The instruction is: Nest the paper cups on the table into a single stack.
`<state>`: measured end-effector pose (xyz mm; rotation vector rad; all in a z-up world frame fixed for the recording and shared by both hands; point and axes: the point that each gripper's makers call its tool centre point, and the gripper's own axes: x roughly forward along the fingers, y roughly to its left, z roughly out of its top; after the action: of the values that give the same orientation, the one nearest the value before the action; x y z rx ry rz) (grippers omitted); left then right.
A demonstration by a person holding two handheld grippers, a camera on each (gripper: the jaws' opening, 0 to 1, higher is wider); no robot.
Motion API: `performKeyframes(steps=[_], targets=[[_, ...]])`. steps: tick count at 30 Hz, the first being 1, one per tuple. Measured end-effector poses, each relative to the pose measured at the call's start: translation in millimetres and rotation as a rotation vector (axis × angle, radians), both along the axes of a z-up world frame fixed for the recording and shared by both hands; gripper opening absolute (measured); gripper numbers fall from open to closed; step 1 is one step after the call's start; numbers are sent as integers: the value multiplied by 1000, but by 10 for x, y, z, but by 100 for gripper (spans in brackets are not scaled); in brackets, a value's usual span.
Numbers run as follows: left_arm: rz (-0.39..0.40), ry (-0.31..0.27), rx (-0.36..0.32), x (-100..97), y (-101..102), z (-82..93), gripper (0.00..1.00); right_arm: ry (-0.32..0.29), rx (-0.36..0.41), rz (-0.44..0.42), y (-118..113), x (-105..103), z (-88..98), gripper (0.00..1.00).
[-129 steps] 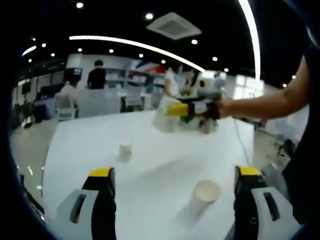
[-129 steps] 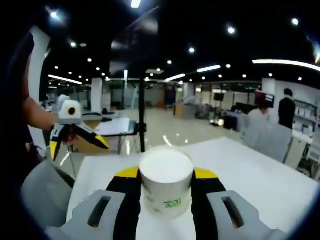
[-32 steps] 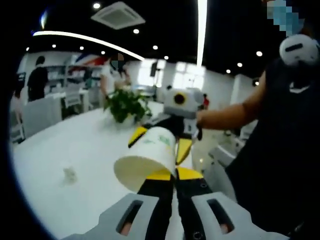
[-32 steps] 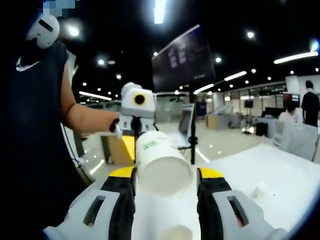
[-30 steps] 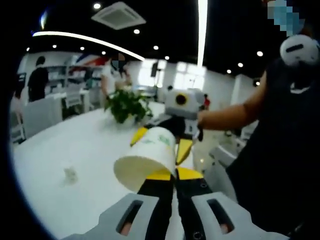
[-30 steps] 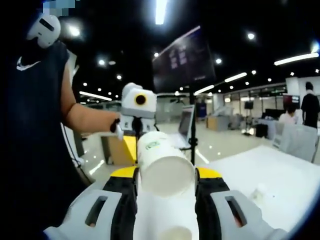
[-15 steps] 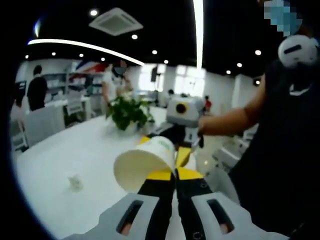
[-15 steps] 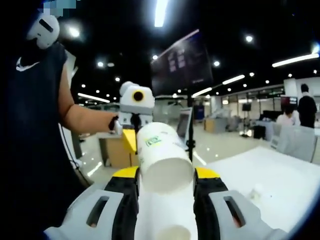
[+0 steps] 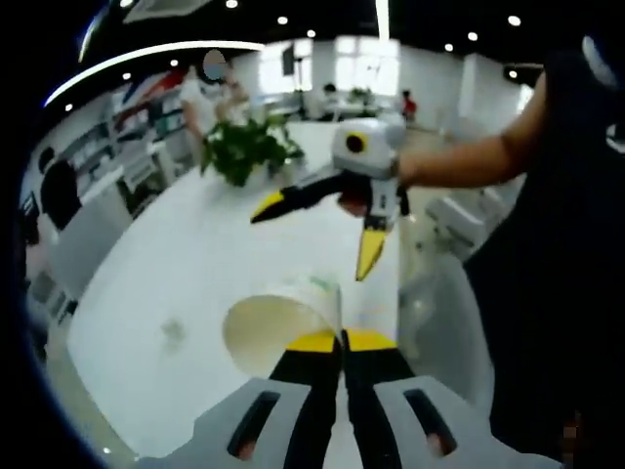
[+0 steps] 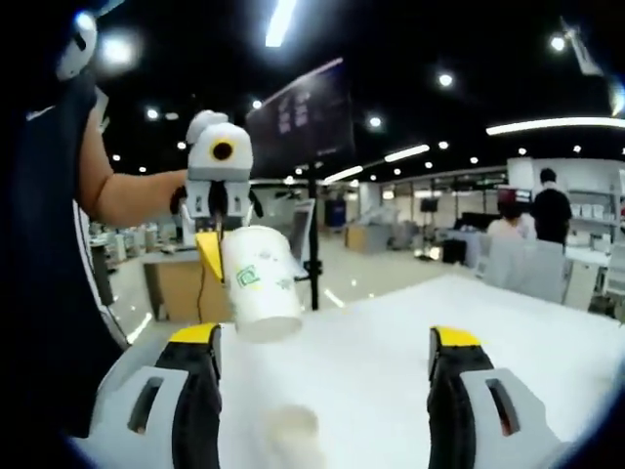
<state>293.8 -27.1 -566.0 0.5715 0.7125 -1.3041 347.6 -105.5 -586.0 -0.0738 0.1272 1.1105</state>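
Pinching the rim, your left gripper (image 9: 341, 339) has its yellow-tipped jaws pressed together on the wall of a white paper cup (image 9: 276, 327), and in the left gripper view the cup's open mouth faces back toward the camera, held up over the white table (image 9: 205, 264). Across from it, your right gripper (image 9: 327, 223) hangs in the air with its jaws spread wide and nothing between them, your forearm (image 9: 469, 161) running off to the right. A green potted plant (image 9: 244, 147) sits at the far end of the table, and a small pale object (image 9: 173, 331) lies on the tabletop to the left, too blurred to identify.

Switching to the right gripper view, your right gripper (image 10: 322, 354) shows both jaws well apart at the bottom, empty. Beyond them the left gripper (image 10: 217, 239) grips the paper cup (image 10: 259, 283) by its upper edge; the cup tilts, green logo toward you, mouth angled down toward the table (image 10: 391, 342). Directly below, between your open jaws, another paper cup (image 10: 293, 430) stands upright on the table, mouth up. A dark screen on a stand (image 10: 298, 122) rises behind.
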Motion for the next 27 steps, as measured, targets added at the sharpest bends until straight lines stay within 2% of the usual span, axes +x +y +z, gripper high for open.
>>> performKeyframes(steps=[3, 5, 8, 9, 12, 13, 16, 18, 21, 27], targets=[[-7, 26, 103, 0, 5, -67, 0, -5, -50, -79, -204, 14, -100, 100], [-2, 31, 148, 30, -7, -88, 0, 27, -91, -123, -345, -22, -187, 100], [-14, 37, 239, 83, -38, -143, 0, 46, -146, -148, -499, -73, -312, 100], [-16, 40, 250, 98, -62, -154, 0, 52, -157, -152, -531, -94, -345, 100], [-36, 46, 296, 112, -137, -194, 0, 69, -165, -160, -605, -158, -420, 100], [-43, 46, 329, 115, -143, -221, 0, 67, -184, -173, -650, -176, -453, 100], [-61, 0, 438, 192, -90, -327, 0, 64, -197, -187, -714, -245, -484, 100], [-66, 37, 448, 148, -136, -393, 0, 67, -204, -197, -764, -293, -523, 100], [-72, 45, 511, 142, -114, -493, 0, 55, -215, -226, -863, -343, -567, 100], [-99, 48, 608, 105, -87, -631, 0, 78, -200, -268, -1030, -382, -658, 100]])
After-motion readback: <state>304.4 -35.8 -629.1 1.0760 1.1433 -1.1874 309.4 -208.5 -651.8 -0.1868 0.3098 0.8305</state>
